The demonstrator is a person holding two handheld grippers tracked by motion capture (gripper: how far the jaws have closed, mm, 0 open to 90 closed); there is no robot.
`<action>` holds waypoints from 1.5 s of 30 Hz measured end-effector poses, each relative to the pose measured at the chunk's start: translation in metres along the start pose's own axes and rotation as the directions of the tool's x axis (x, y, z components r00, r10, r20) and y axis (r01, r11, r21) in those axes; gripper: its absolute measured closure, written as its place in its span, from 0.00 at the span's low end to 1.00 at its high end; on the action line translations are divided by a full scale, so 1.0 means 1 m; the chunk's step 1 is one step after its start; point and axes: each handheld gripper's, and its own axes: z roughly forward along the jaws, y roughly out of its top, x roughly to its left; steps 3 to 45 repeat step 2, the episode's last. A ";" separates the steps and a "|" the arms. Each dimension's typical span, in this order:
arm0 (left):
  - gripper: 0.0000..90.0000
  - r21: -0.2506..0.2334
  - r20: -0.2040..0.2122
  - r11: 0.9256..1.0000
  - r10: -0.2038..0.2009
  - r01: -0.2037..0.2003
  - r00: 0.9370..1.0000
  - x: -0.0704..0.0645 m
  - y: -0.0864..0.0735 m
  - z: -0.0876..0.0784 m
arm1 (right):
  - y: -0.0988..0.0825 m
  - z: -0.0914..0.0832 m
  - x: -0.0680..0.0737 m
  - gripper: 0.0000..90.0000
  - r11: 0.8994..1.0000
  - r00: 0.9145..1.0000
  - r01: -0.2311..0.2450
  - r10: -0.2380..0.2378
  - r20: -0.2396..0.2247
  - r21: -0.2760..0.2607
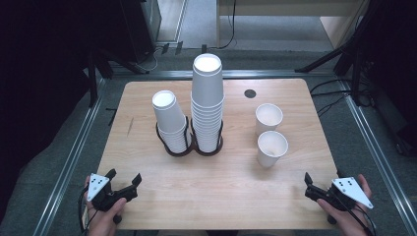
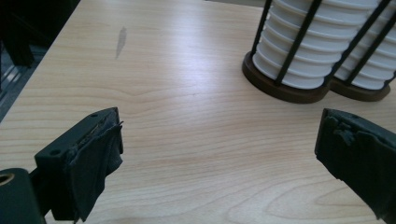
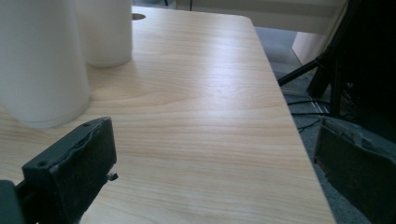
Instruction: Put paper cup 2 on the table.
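Two stacks of white paper cups stand in a dark wire holder (image 1: 192, 147) at the table's middle: a short leaning stack (image 1: 169, 120) on the left and a tall stack (image 1: 207, 101) on the right. The holder's base and bars (image 2: 299, 70) appear at the top right of the left gripper view. Two single white cups stand upright to the right, one farther (image 1: 268, 118) and one nearer (image 1: 271, 148); both show at the upper left of the right gripper view (image 3: 39, 60) (image 3: 105, 30). My left gripper (image 1: 124, 178) is open at the near left corner. My right gripper (image 1: 323, 178) is open at the near right corner, nothing between its jaws.
The wooden table (image 1: 221, 196) has a dark round grommet (image 1: 250, 93) near its far edge. Tripod legs and cables (image 1: 344, 64) lie on the floor to the right. Metal rails (image 1: 74, 147) run along the table's sides.
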 end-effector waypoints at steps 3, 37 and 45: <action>0.01 0.002 -0.003 1.000 -0.007 0.007 1.000 0.002 0.000 0.000 | 0.000 -0.001 -0.004 0.00 1.000 1.000 -0.013 0.013 0.006 -0.001; 0.01 0.002 -0.003 1.000 -0.007 0.007 1.000 0.002 0.000 0.000 | 0.000 -0.001 -0.004 0.00 1.000 1.000 -0.013 0.013 0.006 -0.001; 0.01 0.002 -0.003 1.000 -0.007 0.007 1.000 0.002 0.000 0.000 | 0.000 -0.001 -0.004 0.00 1.000 1.000 -0.013 0.013 0.006 -0.001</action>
